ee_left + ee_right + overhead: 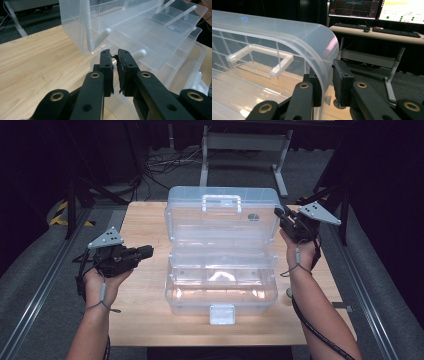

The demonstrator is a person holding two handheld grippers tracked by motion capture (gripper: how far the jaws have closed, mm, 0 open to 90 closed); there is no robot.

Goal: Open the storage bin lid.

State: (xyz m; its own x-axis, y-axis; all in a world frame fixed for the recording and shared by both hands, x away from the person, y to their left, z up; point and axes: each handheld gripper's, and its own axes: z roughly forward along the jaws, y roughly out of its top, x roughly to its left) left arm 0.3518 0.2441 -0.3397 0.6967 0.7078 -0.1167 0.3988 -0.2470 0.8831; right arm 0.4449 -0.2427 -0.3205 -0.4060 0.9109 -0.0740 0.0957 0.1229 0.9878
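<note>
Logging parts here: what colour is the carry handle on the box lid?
Translucent white, like the lid; the handle shows best in the right gripper view.

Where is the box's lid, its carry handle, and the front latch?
lid (pixel 260 200), high view, upper right corner.
carry handle (pixel 221 199), high view, top bar.
front latch (pixel 222 314), high view, middle of flap.
</note>
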